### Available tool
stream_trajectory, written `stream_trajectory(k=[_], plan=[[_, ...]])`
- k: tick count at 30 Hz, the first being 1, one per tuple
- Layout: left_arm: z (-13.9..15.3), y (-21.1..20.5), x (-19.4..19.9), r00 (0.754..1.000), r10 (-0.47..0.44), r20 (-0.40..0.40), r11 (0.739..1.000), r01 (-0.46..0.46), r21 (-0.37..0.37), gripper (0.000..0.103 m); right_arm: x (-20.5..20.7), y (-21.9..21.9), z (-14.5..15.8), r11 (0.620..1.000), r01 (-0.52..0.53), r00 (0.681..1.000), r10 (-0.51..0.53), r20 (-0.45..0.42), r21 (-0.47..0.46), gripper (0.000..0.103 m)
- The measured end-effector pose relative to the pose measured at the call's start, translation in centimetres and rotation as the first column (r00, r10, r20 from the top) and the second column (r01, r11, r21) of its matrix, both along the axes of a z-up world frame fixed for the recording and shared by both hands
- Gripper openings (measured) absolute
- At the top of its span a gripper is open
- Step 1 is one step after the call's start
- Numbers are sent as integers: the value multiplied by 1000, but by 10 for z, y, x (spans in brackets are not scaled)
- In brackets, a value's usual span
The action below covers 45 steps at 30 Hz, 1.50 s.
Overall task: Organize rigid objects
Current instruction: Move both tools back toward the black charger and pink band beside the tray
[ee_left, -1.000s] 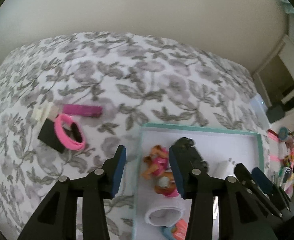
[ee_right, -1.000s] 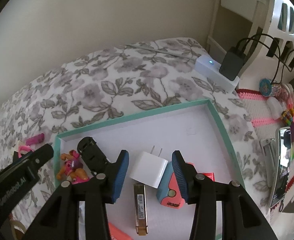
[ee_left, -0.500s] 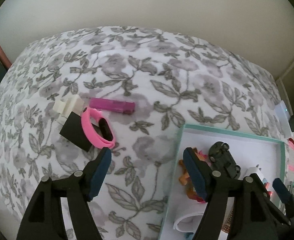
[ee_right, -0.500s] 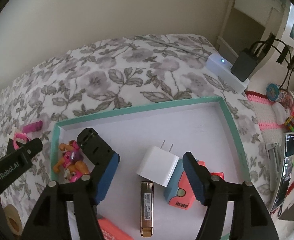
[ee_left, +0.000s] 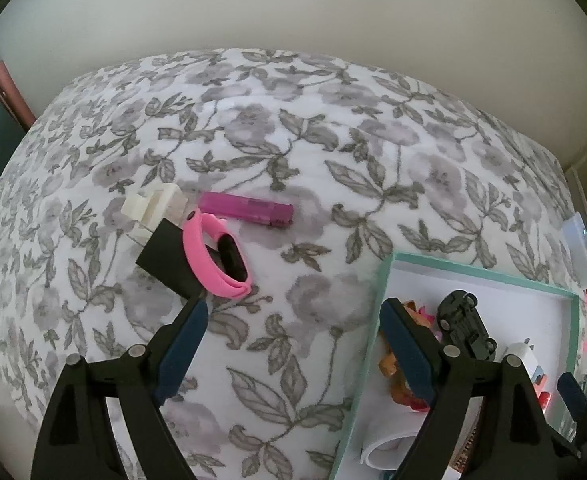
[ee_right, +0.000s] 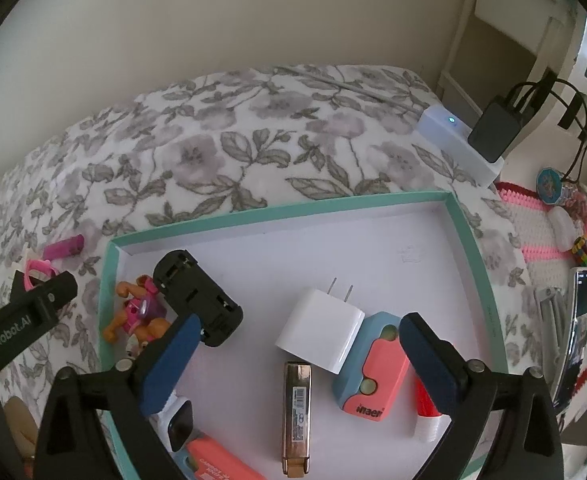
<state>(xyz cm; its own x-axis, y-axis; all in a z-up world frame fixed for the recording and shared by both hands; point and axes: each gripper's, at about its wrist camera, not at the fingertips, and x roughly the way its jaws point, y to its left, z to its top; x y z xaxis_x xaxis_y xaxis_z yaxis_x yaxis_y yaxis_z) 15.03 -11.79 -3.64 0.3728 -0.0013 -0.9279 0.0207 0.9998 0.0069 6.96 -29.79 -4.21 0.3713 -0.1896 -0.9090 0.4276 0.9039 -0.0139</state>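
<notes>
Both tongs, left and right, have just spread empty: toys sit inside the tray, while the pink band waits outside it.

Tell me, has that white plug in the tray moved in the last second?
No. The white charger plug lies beside the coral-and-blue case, prongs toward the tray's far wall, as before; only the camera shifted.

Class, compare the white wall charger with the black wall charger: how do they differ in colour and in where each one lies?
The white wall charger lies inside the teal-rimmed box; the black wall charger lies outside it on the floral cover. The white one lies uncovered; a pink wristband rests across the black one. Both are blocky plugs.
</notes>
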Motion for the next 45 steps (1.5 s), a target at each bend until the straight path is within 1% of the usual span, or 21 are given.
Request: stream_trajectory(k=[5, 7, 9, 12, 14, 20, 23, 26, 31, 36, 40, 45], plan=[[1, 5, 2, 999, 35, 13, 999, -36, 35, 89, 0, 1, 0, 1000, -5, 1000, 5, 1, -13, 103], [0, 8, 2, 999, 42, 12, 999, -42, 22, 96, 0, 2, 1, 1000, -4, 1000, 4, 0, -12, 103], [0, 10, 3, 999, 52, 9, 999, -52, 10, 96, 0, 2, 0, 1000, -4, 1000, 4, 0, -12, 103], [2, 12, 3, 999, 50, 15, 999, -50, 11, 96, 1, 3, 1, 1000, -10, 1000, 10, -2, -15, 103], [6, 14, 4, 998, 52, 25, 999, -53, 10, 96, 1, 4, 4, 1000, -12, 1000, 12, 11, -15, 103], [25, 30, 6, 995, 73, 74, 997, -74, 9, 96, 4, 19, 24, 999, -48, 994, 48, 97, 0, 103], [32, 47, 9, 991, 94, 92, 995, -96, 23, 96, 8, 34, 29, 995, -89, 988, 84, 131, 34, 103], [38, 70, 11, 985, 137, 106, 989, -141, 39, 96, 13, 51, 30, 991, -130, 983, 124, 139, 36, 103], [39, 112, 17, 974, 210, 90, 977, -211, 4, 96, 19, 73, 29, 979, -193, 972, 182, 150, 65, 103], [37, 146, 21, 962, 267, 63, 964, -266, -21, 96, 23, 85, 28, 972, -217, 966, 200, 162, 94, 103], [35, 161, 26, 957, 285, 56, 958, -283, -36, 96, 30, 95, 32, 967, -235, 959, 214, 186, 99, 103], [29, 174, 35, 954, 298, 34, 954, -296, -55, 96, 43, 110, 36, 955, -267, 948, 235, 217, 133, 103]])
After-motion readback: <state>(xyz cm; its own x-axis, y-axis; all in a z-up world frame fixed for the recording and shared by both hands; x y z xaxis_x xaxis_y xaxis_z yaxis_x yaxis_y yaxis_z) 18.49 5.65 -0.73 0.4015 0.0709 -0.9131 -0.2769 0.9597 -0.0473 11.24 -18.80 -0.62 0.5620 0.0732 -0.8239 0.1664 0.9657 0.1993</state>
